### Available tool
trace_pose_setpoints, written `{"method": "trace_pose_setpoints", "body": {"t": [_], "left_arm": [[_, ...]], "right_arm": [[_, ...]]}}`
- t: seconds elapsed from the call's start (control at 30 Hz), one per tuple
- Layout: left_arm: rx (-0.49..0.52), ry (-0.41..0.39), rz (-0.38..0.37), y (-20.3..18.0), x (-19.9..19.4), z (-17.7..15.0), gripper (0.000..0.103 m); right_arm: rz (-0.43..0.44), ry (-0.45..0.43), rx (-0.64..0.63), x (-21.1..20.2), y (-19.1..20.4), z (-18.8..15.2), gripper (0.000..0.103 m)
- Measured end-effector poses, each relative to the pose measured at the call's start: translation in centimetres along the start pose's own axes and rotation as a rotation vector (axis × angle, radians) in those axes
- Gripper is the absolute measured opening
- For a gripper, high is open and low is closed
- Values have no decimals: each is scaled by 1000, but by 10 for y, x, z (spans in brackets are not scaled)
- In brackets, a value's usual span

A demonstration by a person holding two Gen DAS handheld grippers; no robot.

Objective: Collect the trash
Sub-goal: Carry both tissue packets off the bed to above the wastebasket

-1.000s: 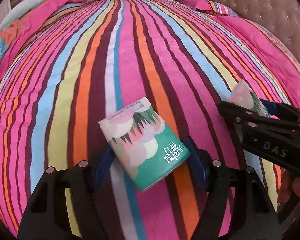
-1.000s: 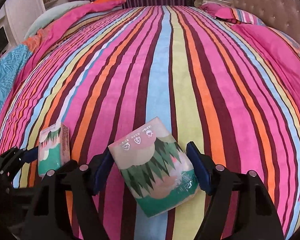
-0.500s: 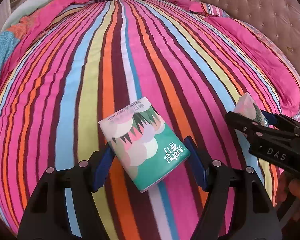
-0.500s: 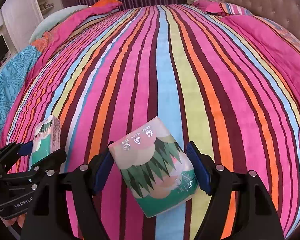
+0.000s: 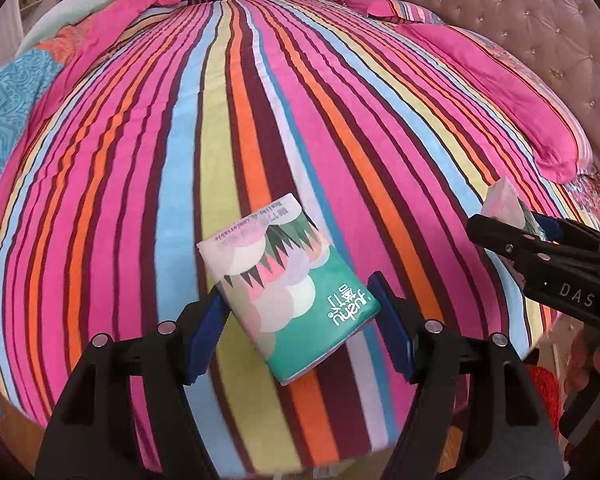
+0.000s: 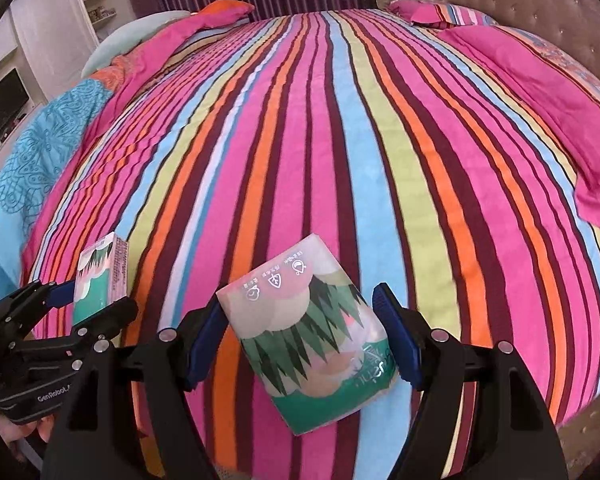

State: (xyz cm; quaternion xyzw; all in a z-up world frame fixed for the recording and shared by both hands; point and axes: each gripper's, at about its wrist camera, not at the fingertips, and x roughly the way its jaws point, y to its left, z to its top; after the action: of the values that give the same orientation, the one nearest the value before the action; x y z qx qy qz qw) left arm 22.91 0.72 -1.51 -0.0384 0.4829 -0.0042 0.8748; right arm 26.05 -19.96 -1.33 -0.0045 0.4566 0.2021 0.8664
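Compared with a second ago, the striped bedspread [image 5: 260, 128] has slid under both cameras: the near edge of the bed and a strip of floor now show at the bottom of each view, where only stripes filled the picture before. The grips themselves are unchanged.

The left gripper [image 5: 296, 320] is clamped on a tissue pack [image 5: 288, 284], blue pads pressing both its sides, jaws about half open (the pack fills the gap). The pack is held in the air above the bed's near edge. Its long axis runs away from the camera and leans to the left, pale end farthest out, green end with the brand print nearest.

The right gripper [image 6: 300, 336] likewise pinches a second tissue pack [image 6: 312, 336] at mid width, pale top pointing away and slightly left, green base toward the camera. Each gripper shows at the edge of the other's view.
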Motion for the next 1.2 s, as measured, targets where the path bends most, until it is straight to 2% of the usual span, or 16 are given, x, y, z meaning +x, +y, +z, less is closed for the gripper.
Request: {"method": "trace_pose_setpoints", "body": {"t": [0.4, 0.7, 0.97, 1.2], "left_arm": [[15, 20, -3, 20, -45, -71, 68], [47, 47, -24, 19, -68, -125, 68], [99, 114, -59, 6, -66, -174, 68], [105, 201, -82, -3, -53, -208, 68]], "right_arm": [[43, -5, -19, -39, 24, -54, 68], [64, 39, -6, -58, 34, -108, 68], [62, 100, 28, -62, 42, -149, 68], [54, 209, 51, -47, 48, -180, 68]]}}
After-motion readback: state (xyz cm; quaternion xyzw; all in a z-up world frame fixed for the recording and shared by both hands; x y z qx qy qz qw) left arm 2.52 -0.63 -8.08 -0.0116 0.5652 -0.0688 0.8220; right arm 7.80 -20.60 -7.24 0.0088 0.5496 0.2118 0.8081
